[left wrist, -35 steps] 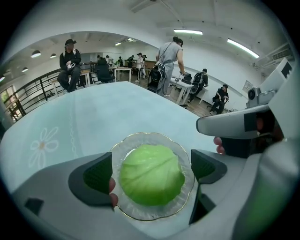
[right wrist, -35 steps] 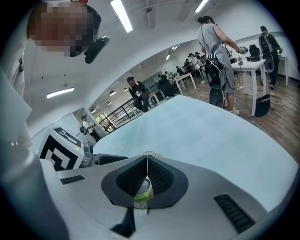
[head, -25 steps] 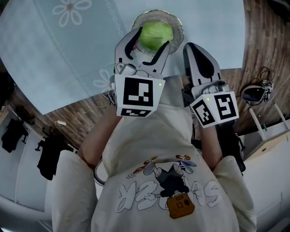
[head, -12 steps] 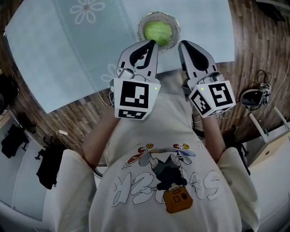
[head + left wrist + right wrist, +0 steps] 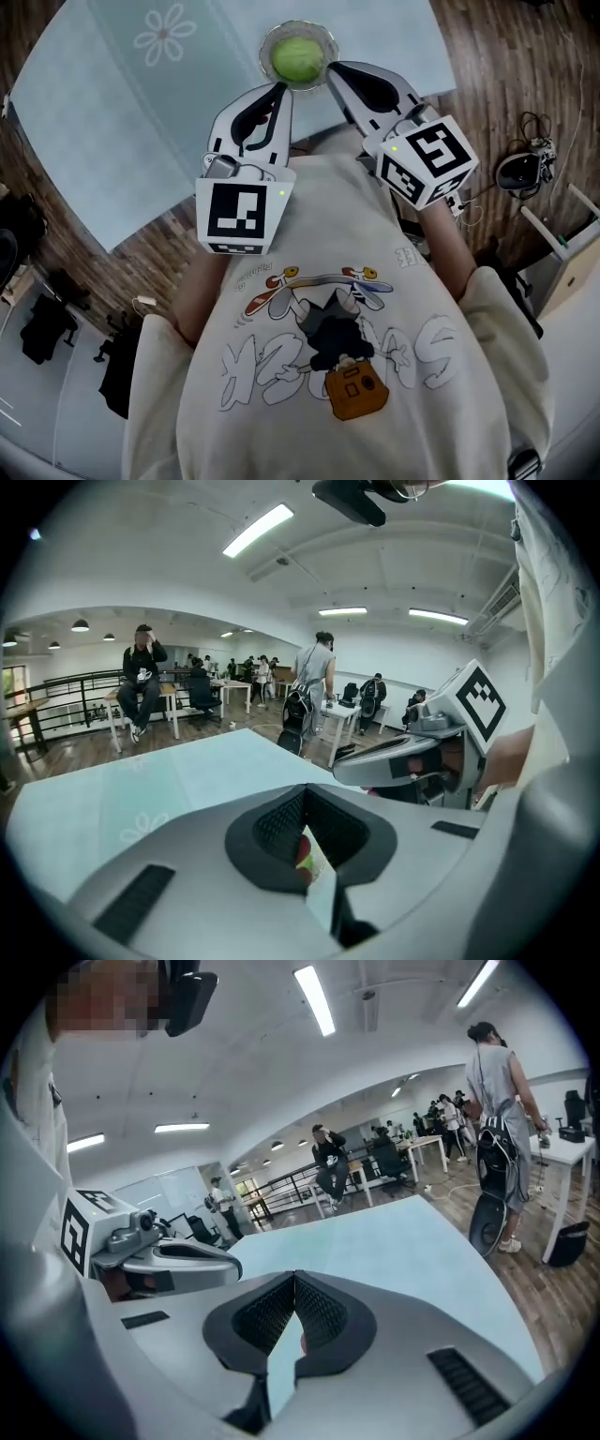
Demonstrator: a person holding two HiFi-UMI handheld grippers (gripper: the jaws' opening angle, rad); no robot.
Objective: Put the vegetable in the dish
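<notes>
Inside the dish (image 5: 329,41) lies the vegetable (image 5: 297,58), a round, pale green head that fills most of the bowl. It rests there free, with neither of my claws on it.

My left claw (image 5: 280,87) sits just short of the dish on my side, its tips aimed at the near rim a little left of the vegetable. From above I cannot tell whether the tips touch the rim. Its two jaws are pressed together tip to tip, and nothing is caught between the ribbed pads.

My right claw (image 5: 334,67) is at the dish's near right, its tips close beside the rim and angled in toward the bowl. Its jaws meet at the tips as well, and it carries nothing. The two claws lie near each other, converging toward the dish, with their marker cubes back toward my chest.

Under the dish is the pale blue table (image 5: 131,122), and the dish stands close to the table edge nearest me. A white flower print (image 5: 161,34) marks the cloth well to the left of the dish. To the right of the dish the table ends and the brown wooden floor (image 5: 487,56) shows. My cream shirt (image 5: 328,375) fills the view on the near side of the dish.
</notes>
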